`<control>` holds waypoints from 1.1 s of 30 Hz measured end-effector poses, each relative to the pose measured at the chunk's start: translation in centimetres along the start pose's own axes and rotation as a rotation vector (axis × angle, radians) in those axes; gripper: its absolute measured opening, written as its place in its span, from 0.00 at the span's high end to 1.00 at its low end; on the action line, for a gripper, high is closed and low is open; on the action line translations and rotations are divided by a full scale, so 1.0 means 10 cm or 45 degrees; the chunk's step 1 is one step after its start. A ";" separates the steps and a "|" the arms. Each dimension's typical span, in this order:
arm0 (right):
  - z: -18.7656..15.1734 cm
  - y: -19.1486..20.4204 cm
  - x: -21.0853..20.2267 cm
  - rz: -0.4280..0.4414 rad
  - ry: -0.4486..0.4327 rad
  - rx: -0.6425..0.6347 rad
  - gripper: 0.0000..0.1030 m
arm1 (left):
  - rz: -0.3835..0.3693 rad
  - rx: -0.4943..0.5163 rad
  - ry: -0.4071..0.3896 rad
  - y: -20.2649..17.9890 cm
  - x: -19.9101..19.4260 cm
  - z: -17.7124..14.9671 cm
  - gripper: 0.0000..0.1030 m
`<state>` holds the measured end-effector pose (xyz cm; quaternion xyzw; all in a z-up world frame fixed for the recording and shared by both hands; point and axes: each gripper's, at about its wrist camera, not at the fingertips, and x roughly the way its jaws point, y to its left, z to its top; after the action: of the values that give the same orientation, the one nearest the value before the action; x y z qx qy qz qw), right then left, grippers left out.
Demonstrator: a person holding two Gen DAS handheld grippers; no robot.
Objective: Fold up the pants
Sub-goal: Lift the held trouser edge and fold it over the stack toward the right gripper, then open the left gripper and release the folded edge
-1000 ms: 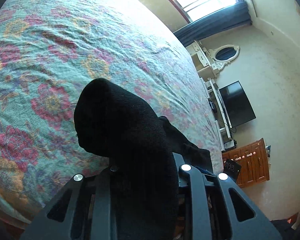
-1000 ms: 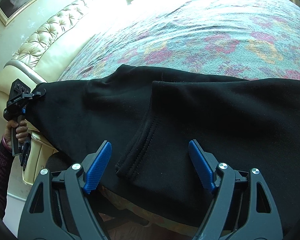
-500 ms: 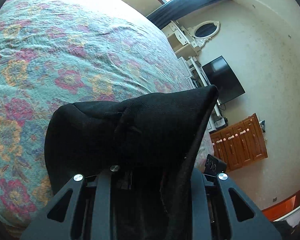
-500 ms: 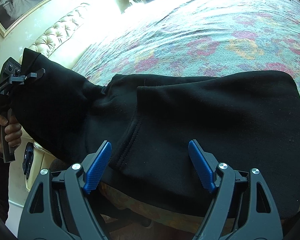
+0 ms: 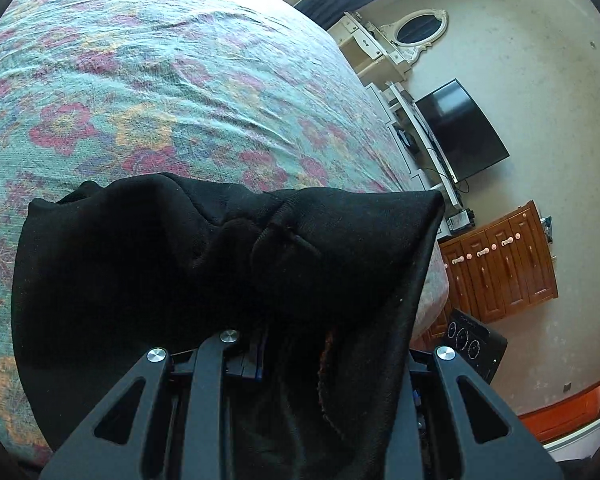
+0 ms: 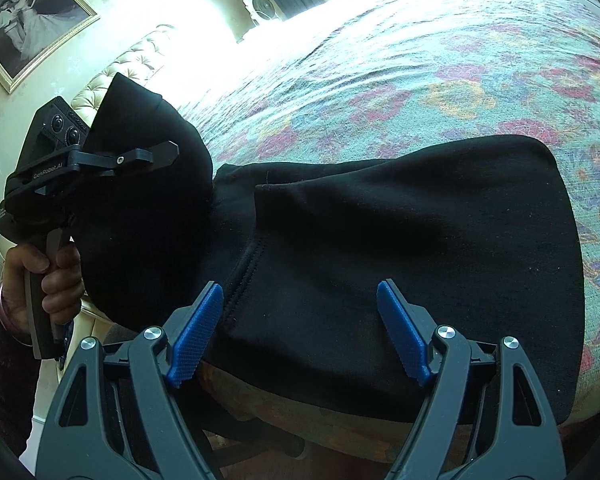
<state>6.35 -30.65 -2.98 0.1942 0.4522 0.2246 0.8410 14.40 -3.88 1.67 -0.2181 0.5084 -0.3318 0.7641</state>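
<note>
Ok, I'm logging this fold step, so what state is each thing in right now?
pants: partly folded on the bed, one end lifted.
left gripper: shut on the pants' lifted end, held above the bed.
right gripper: open, fingers apart over the pants' near edge, holding nothing.
bedspread: spread out, lightly wrinkled.
</note>
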 end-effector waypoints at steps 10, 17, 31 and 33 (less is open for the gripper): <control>0.01 -0.18 -0.22 -0.006 -0.047 0.059 0.23 | -0.021 0.038 0.043 -0.35 0.52 -0.06 0.77; -0.01 -0.37 -0.39 -0.041 -0.088 0.114 0.23 | 0.069 0.137 0.050 -0.61 0.83 -0.17 0.77; 0.00 -0.49 -0.57 -0.069 -0.130 0.161 0.23 | 0.172 0.216 0.009 -0.74 1.09 -0.39 0.29; 0.01 -0.52 -0.60 -0.072 -0.136 0.172 0.23 | 0.133 0.202 0.014 -0.78 1.11 -0.40 0.29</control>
<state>4.50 -38.29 -1.66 0.2494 0.4261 0.1592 0.8550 11.38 -17.30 -1.68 -0.1283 0.4953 -0.3319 0.7925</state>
